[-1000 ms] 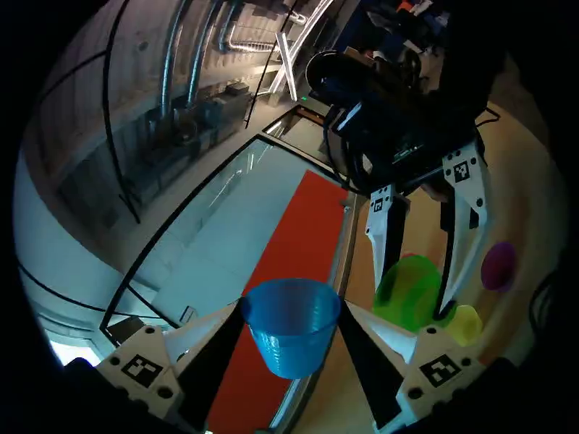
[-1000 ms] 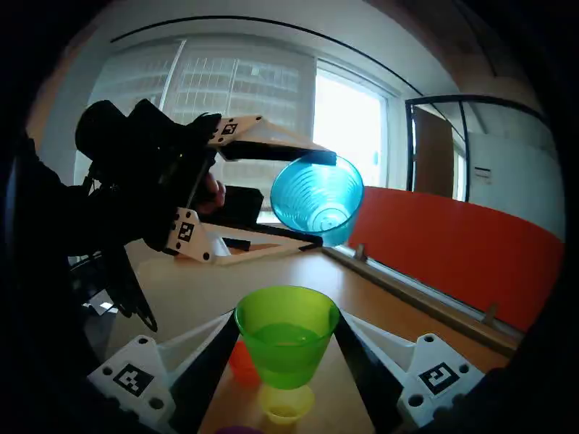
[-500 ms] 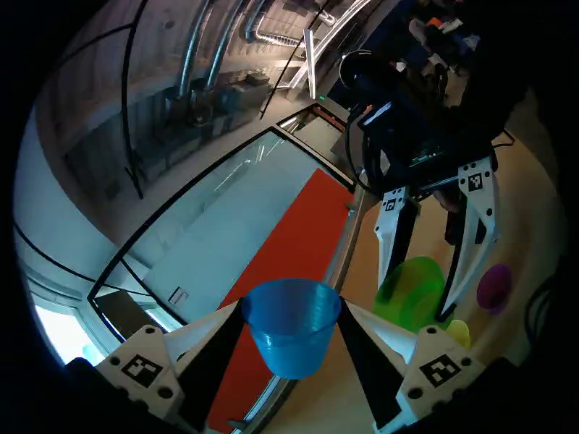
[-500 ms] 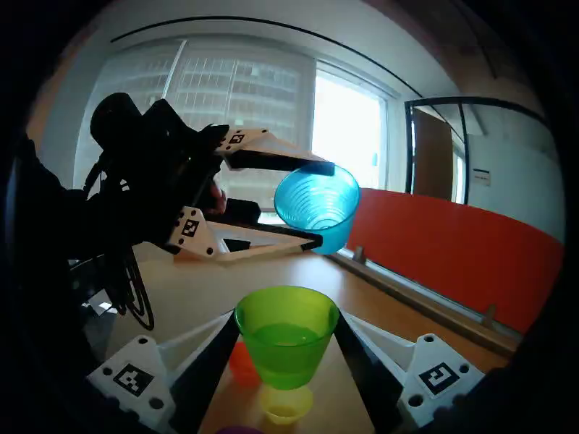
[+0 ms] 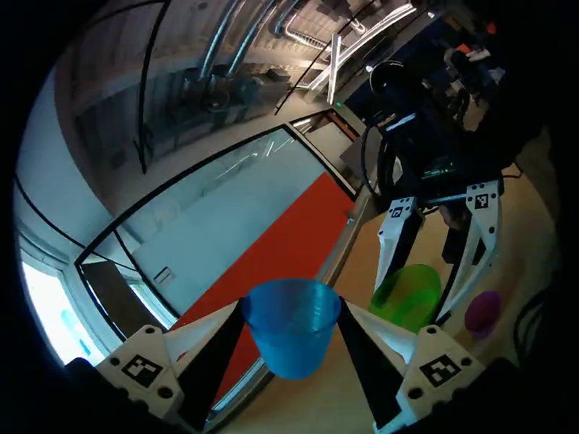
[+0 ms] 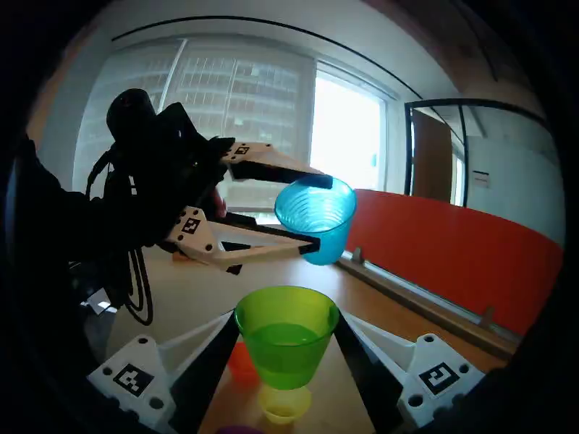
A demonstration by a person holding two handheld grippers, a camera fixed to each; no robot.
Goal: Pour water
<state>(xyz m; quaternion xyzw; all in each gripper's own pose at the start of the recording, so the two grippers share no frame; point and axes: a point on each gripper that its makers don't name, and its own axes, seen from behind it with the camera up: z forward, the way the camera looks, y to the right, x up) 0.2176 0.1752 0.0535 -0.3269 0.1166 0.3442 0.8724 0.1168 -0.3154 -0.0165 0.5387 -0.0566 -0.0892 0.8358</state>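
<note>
The tilted blue cup (image 5: pixel 291 336) is clamped in the left tool (image 5: pixel 291 307), and the green cup (image 6: pixel 286 354) in the right tool (image 6: pixel 287 318). Bare surface (image 6: pixel 181 289) is left open, edged by a red panel (image 6: pixel 463 246). A purple cup (image 5: pixel 481 313) is seen in the left gripper view, an orange cup (image 6: pixel 242 365) in the right gripper view.

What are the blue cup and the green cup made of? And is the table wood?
The blue cup looks like thin see-through plastic: light glows through it and faint rings show on its wall. The green cup looks the same plastic, smoother; the liquid level shows through its side. The table is pale brown and matte, wood or wood-look; I cannot tell which.
</note>
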